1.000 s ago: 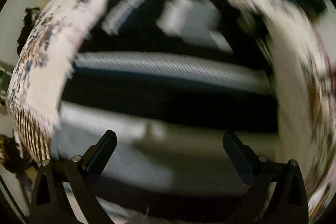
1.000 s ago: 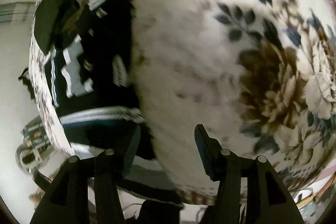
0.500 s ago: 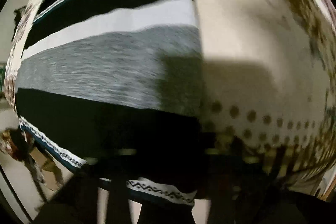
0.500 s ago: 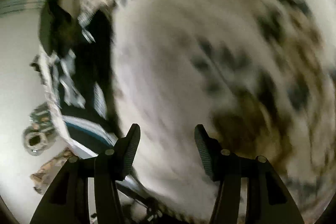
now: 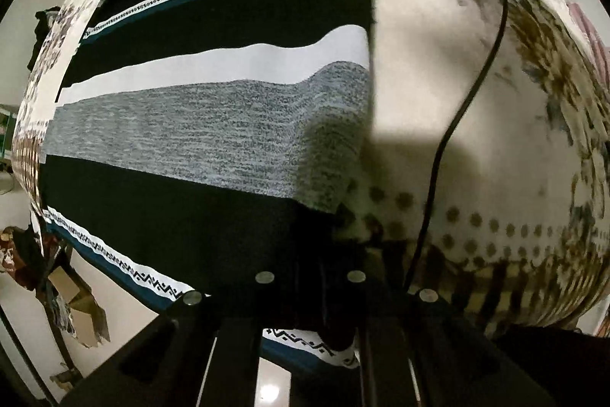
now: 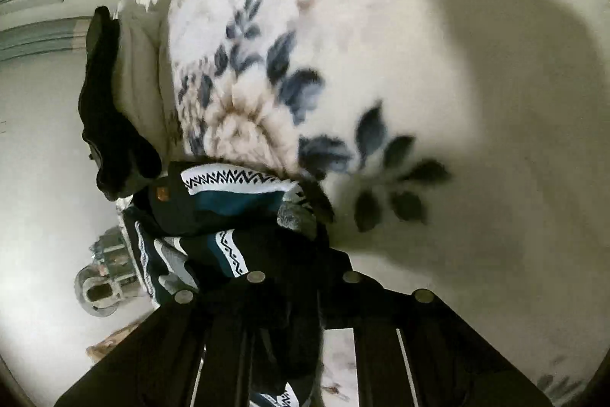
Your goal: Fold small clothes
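1. The striped sweater (image 5: 213, 124) lies spread on the floral blanket (image 5: 438, 71), stretching ahead of the left gripper (image 5: 310, 296); its jaws are clamped on the dark hem.
2. The right gripper (image 6: 301, 292) has bunched sweater fabric between its jaws, which are closing on it.
3. This looks like the grasp before a fold; next, both edges likely need lifting together.

Both tools' tips — buried in sweater (image 5: 213, 140).
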A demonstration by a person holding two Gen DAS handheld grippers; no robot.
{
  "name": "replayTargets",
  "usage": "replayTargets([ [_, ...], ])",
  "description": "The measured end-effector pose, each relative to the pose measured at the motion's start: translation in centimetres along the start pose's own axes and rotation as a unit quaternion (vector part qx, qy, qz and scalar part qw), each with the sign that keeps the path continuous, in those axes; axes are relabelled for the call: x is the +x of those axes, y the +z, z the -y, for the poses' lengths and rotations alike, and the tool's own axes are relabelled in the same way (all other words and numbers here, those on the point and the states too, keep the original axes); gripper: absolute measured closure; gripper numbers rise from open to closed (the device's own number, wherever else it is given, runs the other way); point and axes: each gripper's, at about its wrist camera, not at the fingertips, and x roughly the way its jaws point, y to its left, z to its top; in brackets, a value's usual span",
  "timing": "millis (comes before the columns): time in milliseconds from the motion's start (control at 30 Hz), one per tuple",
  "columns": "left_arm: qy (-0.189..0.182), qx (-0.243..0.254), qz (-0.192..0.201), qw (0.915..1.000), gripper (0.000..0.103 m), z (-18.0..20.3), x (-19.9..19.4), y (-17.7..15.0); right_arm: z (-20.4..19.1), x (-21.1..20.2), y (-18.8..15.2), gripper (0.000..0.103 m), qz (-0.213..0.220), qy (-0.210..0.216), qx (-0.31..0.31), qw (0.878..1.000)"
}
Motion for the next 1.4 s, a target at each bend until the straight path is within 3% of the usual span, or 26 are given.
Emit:
replayTargets([
  [100, -0.002, 0.002, 0.005, 1.0000, 0.097, -0.2, -0.3, -0.6, 0.8, 0.1, 0.3, 0.098, 0.000, -0.025, 0.007, 1.000],
  [233, -0.014, -0.008, 0.000, 0.9999, 0.097, -0.9, 0.4, -0.8, 0.4, 0.9, 0.9, 0.095, -0.032, -0.010, -0.008, 0.999],
  [267, -0.018, -0.016, 0.000, 0.9997, 0.097, -1.2, 0.5, -0.8, 0.5, 0.7, 1.1, 0.086, -0.039, 0.005, -0.003, 0.999],
  [300, -0.023, -0.027, 0.002, 0.9994, 0.098, -1.8, 0.6, -0.9, 0.7, 0.4, 1.1, 0.069, -0.041, 0.014, 0.005, 0.999],
  [367, -0.034, -0.043, 0.006, 0.9985, 0.098, -2.3, 0.2, -0.9, 1.0, 0.6, 1.2, 0.052, -0.046, 0.026, 0.008, 0.999],
  [400, -0.037, -0.049, 0.007, 0.9981, 0.098, -2.9, 0.1, -0.7, 1.0, 1.3, 1.1, 0.051, -0.058, 0.028, 0.011, 0.998],
  [467, -0.050, -0.069, 0.009, 0.9964, 0.098, -3.9, -0.4, -0.8, 1.0, 2.7, 1.0, 0.051, -0.080, 0.055, 0.025, 0.995],
  [500, -0.053, -0.073, 0.010, 0.9959, 0.098, -4.3, -0.7, -0.7, 0.8, 2.7, 0.9, 0.062, -0.080, 0.061, 0.017, 0.995],
  [533, -0.056, -0.078, 0.012, 0.9953, 0.098, -4.8, -1.1, -0.7, 0.3, 2.8, 0.7, 0.084, -0.076, 0.054, 0.009, 0.996],
  [567, -0.061, -0.083, 0.015, 0.9946, 0.098, -5.5, -1.5, -0.8, -0.4, 2.6, 0.5, 0.092, -0.075, 0.042, 0.000, 0.996],
  [600, -0.066, -0.088, 0.020, 0.9937, 0.098, -6.1, -2.2, -0.7, -1.4, 2.1, 0.3, 0.092, -0.063, 0.035, -0.011, 0.997],
  [733, -0.092, -0.115, 0.047, 0.9879, 0.098, -10.2, -5.8, 0.2, -6.4, -0.6, -0.7, 0.093, -0.038, 0.023, -0.051, 0.998],
  [900, -0.113, -0.155, 0.083, 0.9779, 0.098, -16.7, -9.6, 1.5, -17.0, -2.8, -2.0, 0.093, -0.024, 0.000, -0.112, 0.993],
  [1033, -0.125, -0.185, 0.096, 0.9699, 0.098, -23.5, -10.5, 1.6, -25.5, -3.2, -3.8, 0.093, -0.012, -0.032, -0.161, 0.986],
  [1167, -0.143, -0.215, 0.093, 0.9616, 0.098, -30.9, -8.6, 1.3, -34.2, 0.8, -5.9, 0.093, -0.002, -0.082, -0.193, 0.978],
  [1300, -0.163, -0.237, 0.087, 0.9538, 0.098, -36.9, -5.9, 1.1, -42.3, 8.6, -7.5, 0.093, -0.006, -0.144, -0.226, 0.964],
  [1400, -0.185, -0.262, 0.075, 0.9444, 0.098, -41.0, -2.3, 1.1, -45.7, 14.4, -8.0, 0.093, -0.007, -0.185, -0.239, 0.953],
])
